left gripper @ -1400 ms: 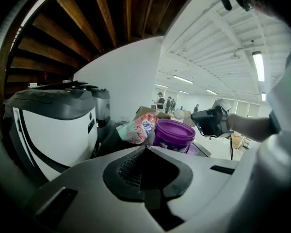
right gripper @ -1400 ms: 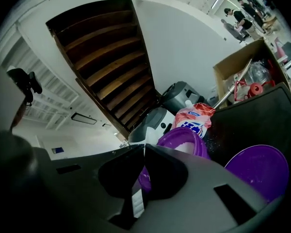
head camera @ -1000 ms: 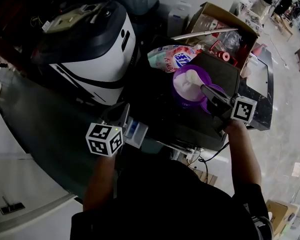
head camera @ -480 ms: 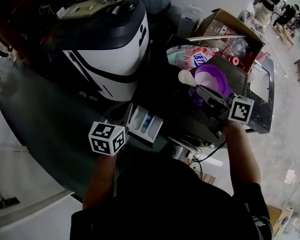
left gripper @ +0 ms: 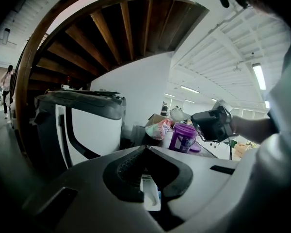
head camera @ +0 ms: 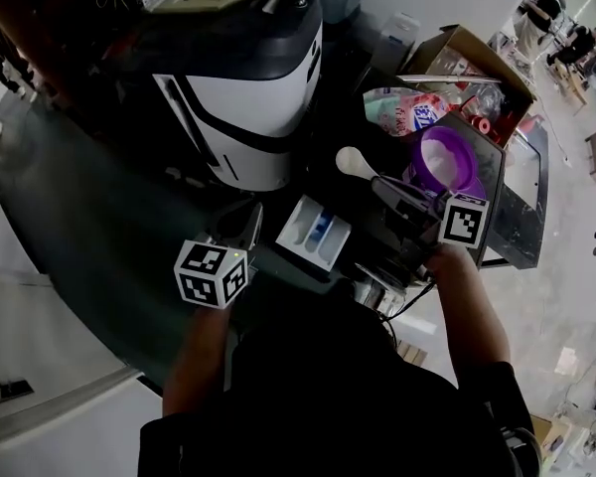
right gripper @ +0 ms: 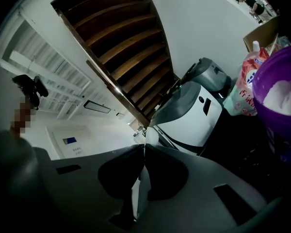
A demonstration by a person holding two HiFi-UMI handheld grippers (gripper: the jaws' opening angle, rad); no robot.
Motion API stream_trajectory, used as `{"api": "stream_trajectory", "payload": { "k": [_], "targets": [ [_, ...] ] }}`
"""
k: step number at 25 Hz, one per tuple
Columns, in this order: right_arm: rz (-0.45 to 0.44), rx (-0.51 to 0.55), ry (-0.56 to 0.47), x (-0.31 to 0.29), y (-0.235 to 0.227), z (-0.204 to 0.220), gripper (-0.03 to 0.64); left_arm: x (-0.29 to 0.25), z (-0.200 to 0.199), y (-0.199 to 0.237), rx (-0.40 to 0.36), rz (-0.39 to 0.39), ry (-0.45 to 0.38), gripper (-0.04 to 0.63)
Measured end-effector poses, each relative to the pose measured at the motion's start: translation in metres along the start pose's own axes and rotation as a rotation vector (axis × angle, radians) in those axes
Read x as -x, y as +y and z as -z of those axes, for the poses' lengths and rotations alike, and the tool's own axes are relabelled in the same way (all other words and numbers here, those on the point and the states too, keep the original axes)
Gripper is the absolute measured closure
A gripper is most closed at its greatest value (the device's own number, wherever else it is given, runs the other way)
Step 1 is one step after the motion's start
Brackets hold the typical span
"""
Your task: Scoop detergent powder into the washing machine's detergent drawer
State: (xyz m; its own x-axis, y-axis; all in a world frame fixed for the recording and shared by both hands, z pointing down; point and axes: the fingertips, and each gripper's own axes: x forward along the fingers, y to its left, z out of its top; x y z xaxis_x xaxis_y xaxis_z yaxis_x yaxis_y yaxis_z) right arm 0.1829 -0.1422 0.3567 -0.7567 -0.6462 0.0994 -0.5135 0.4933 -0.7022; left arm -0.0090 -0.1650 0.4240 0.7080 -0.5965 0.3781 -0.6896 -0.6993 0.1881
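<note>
One full scoop pinched in my right gripper — left gripper closed, empty. Next it needs tipping over the drawer

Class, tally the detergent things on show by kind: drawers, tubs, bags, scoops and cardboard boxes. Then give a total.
Detergent drawer: 1
Purple tub: 1
Detergent bag: 1
Scoop: 1
Cardboard box: 1
Total: 5

Purple tub cut off at the frame's right edge; detergent drawer mostly hidden behind the left gripper
</note>
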Motion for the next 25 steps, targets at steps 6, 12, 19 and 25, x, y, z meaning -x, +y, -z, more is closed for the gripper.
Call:
{"api": "stream_trajectory", "payload": {
  "k": [6, 12, 19, 25],
  "targets": [
    [-0.008, -0.050, 0.018, -0.031, 0.012, 0.031, 0.598, 0.026, 0.021, 0.023, 0.022, -0.018, 0.016, 0.588],
    [-0.038, -0.082, -0.010, -0.050, 0.010, 0.037, 0.598, 0.028, 0.029, 0.037, 0.051, -0.036, 0.025, 0.588],
    [-0.022, -0.136, 0.030, -0.053, -0.008, 0.065, 0.598, 0.009, 0.038, 0.038, 0.068, -0.034, 0.046, 0.588],
    [-0.009, -0.168, 0.050, -0.050, -0.026, 0.091, 0.598, -0.006, 0.059, 0.033, 0.099, -0.021, 0.067, 0.588]
  ]
}}
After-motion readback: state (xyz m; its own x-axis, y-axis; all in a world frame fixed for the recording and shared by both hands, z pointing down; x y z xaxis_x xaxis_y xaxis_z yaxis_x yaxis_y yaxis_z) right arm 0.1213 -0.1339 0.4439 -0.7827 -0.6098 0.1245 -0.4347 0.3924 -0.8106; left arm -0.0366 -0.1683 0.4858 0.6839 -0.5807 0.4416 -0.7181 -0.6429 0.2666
